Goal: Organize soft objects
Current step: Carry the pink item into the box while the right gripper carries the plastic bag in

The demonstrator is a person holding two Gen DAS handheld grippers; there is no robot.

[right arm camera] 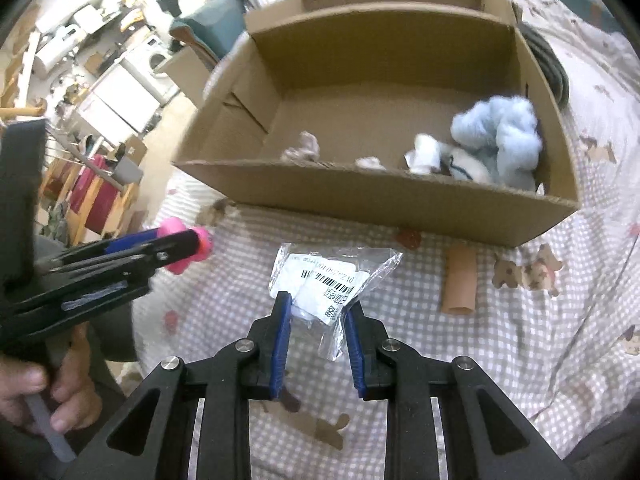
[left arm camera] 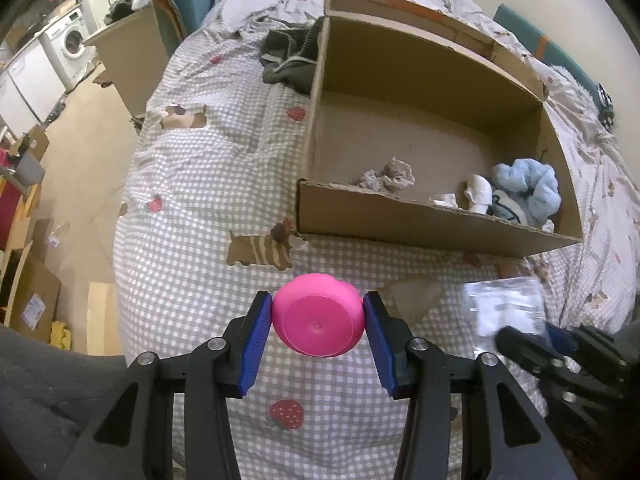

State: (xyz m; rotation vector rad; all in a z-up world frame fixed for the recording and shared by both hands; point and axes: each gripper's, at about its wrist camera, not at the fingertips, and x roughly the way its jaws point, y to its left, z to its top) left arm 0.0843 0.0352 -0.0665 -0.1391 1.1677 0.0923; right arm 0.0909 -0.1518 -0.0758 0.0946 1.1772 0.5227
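Two jaws sets clamped: left gripper (left arm camera: 318, 322) on pink toy (left arm camera: 318, 320), right gripper (right arm camera: 316, 314) on barcode-labelled bag (right arm camera: 324, 276).

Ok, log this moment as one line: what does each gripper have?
left gripper: shut on pink toy | right gripper: shut on clear bag | cardboard box: blue plush inside

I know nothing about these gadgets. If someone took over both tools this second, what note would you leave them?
Left tool: shut on the pink toy, held above the bed.
Right tool: shut on the clear labelled bag.
Cardboard box: holds the blue fluffy cloth, a white sock and a crumpled beige piece.
Left: both held items appear bound for the box; a tan tube lies on the bedspread, and dark clothes sit beside the box.
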